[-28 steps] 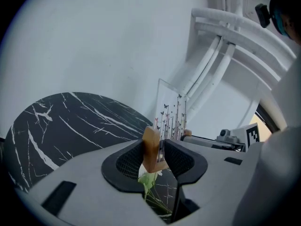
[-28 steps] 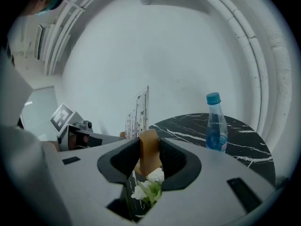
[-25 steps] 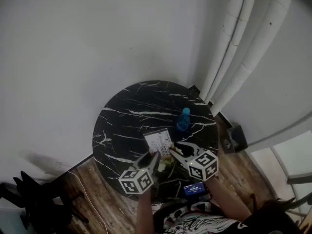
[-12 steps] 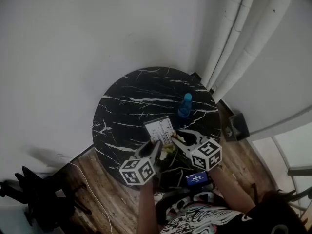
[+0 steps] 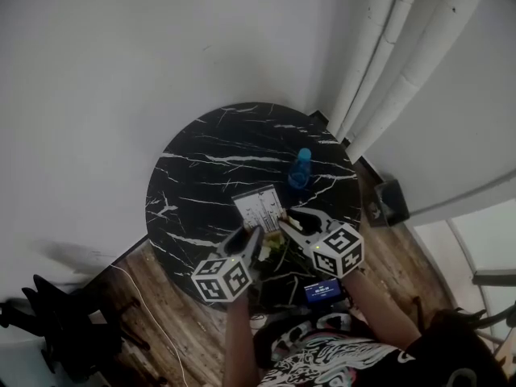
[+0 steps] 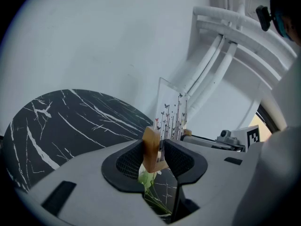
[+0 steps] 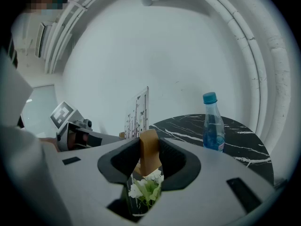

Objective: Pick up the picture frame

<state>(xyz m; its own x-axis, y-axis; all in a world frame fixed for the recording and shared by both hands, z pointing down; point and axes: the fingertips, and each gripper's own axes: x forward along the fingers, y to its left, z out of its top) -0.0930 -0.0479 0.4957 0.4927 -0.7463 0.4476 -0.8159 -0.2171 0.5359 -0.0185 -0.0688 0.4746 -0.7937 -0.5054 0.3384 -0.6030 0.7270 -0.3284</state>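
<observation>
Clear butterfly-printed picture frame, wooden feet clamped by fingers of left gripper and right gripper; blue plastic bottle stands beyond.

The picture frame stands on the table, bottle behind, seemingly apart.

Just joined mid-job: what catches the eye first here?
A clear frame stands upright at the near side of the round black marble table. The left gripper and the right gripper are each clamped on its wooden base. A blue bottle stands just behind it, to the right.
</observation>
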